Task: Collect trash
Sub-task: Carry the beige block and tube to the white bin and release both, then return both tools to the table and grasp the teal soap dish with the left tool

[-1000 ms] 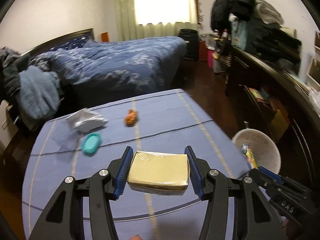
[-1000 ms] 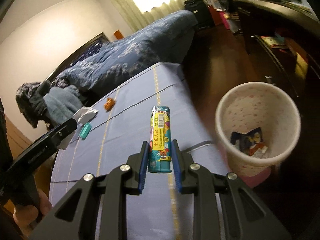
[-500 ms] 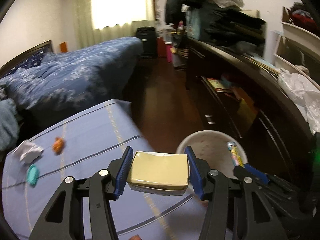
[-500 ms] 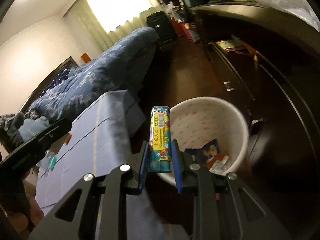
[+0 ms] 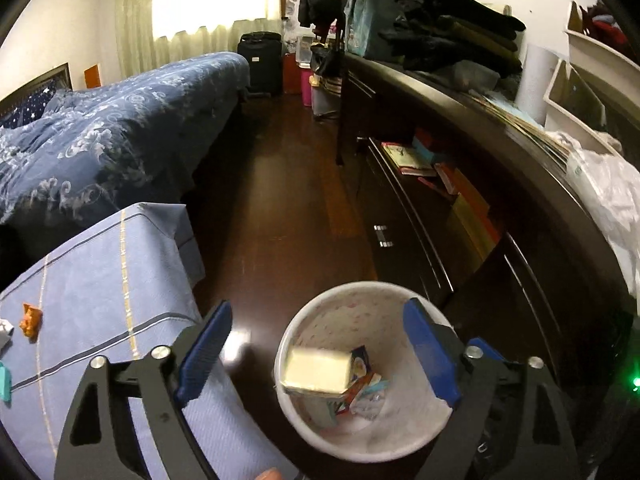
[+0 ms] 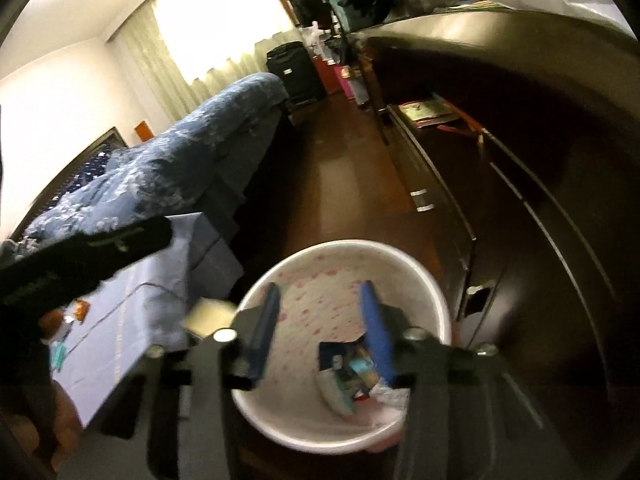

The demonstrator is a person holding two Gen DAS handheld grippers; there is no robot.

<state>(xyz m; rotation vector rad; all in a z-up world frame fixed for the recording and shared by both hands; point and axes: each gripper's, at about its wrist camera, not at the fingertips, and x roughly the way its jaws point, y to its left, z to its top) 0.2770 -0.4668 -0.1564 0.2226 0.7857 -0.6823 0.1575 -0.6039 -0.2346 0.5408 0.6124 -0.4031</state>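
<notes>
A white bin (image 5: pixel 304 324) with pink specks stands on the dark floor beside the table. My left gripper (image 5: pixel 320 356) is open above it. A pale yellow packet (image 5: pixel 316 370) is below the jaws, at the bin's mouth, over wrappers inside. My right gripper (image 6: pixel 322 330) is open over the same bin (image 6: pixel 424 288). The teal tube (image 6: pixel 352 376) lies inside among wrappers. The yellow packet shows blurred at the bin's left rim in the right wrist view (image 6: pixel 208 316).
The blue-clothed table (image 5: pixel 100 280) at left holds an orange scrap (image 5: pixel 31 319), a teal piece (image 5: pixel 4 382) and a white scrap at the edge. A dark cabinet (image 5: pixel 460 240) stands right of the bin. A bed (image 5: pixel 100 132) lies behind.
Both grippers swung from the table to over the bin and opened. The yellow packet left my left gripper and the teal tube left my right gripper; both dropped toward the bin.
</notes>
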